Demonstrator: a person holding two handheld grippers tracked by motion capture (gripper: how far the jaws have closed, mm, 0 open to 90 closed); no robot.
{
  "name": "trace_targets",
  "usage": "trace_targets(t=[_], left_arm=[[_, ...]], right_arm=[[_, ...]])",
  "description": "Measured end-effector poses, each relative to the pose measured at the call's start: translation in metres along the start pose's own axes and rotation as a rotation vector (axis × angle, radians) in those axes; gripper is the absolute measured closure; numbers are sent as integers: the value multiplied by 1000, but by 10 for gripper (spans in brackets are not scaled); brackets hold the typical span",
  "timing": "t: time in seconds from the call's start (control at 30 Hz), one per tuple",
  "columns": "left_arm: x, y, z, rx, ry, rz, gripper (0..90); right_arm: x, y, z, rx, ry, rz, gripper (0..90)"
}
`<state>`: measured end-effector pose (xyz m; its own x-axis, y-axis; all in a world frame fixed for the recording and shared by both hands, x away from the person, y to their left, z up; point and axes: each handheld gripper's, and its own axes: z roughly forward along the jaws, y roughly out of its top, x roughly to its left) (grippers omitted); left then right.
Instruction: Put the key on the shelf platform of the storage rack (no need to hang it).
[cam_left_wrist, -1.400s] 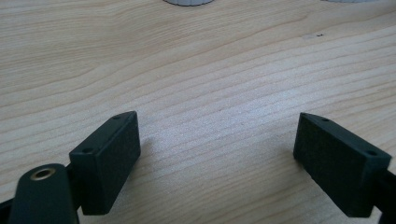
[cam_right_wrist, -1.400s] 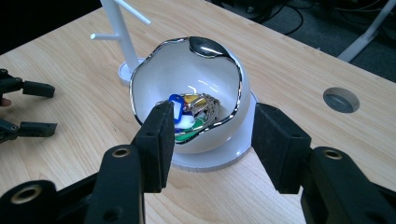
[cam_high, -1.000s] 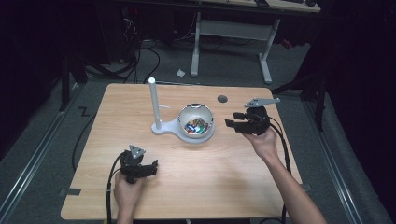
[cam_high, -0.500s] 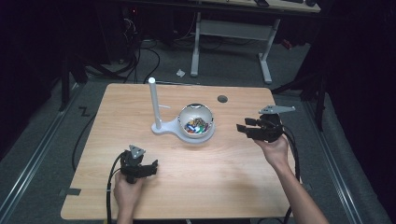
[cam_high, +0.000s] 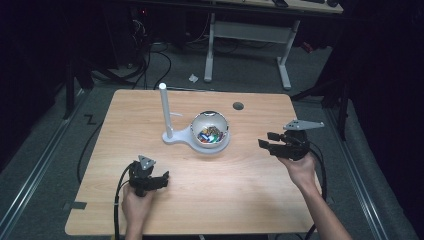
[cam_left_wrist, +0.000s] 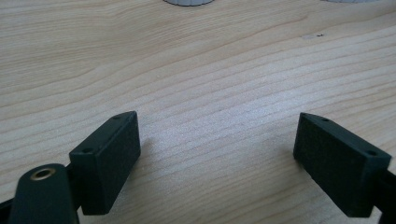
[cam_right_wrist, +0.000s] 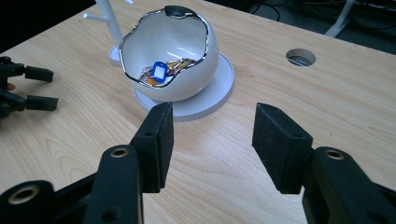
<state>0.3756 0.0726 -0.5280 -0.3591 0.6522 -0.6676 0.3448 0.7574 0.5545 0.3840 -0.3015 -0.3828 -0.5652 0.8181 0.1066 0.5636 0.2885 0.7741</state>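
Egg-shaped bowl (cam_high: 210, 131): this white, jagged-rimmed vessel sits on a round white base near the middle of the table (cam_high: 240, 200), slightly toward the far side. It holds a small heap of coloured items (cam_right_wrist: 161, 72) (a blue-and-white one lies on top; the rest cannot be identified).

Left to right, the scene is as follows.

1. Left gripper (cam_high: 162, 180): rests at the near left of the table, well apart from the bowl. Its jaws stand wide apart with nothing between them; the left gripper view shows bare wood grain under them.
2. White post (cam_high: 164, 109): stands upright just left of the bowl, on an extension of the same base.
3. Bowl: as described above, upright, untouched by either gripper.
4. Cable hole (cam_high: 238, 106): in the tabletop, far right of the bowl.
5. Right gripper (cam_high: 266, 140): held to the right of the bowl, jaws parted and empty, aimed leftward at it. In the right gripper view the bowl's open side faces the jaws.

Progress, as judged: nothing has been taken from the bowl and no item lies loose on the table, so the work appears to be at its start. Remaining: approach, grasp and removal of the contents.
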Motion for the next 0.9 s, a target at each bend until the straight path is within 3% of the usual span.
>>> trace_targets(t=[0.17,0.9], left_arm=[[0,0,0,0,0,1,151],[0,0,0,0,0,1,151]], right_arm=[[8,-3,-4,-27,-8,-26,496],[11,-41,9,-9,7,36,500]])
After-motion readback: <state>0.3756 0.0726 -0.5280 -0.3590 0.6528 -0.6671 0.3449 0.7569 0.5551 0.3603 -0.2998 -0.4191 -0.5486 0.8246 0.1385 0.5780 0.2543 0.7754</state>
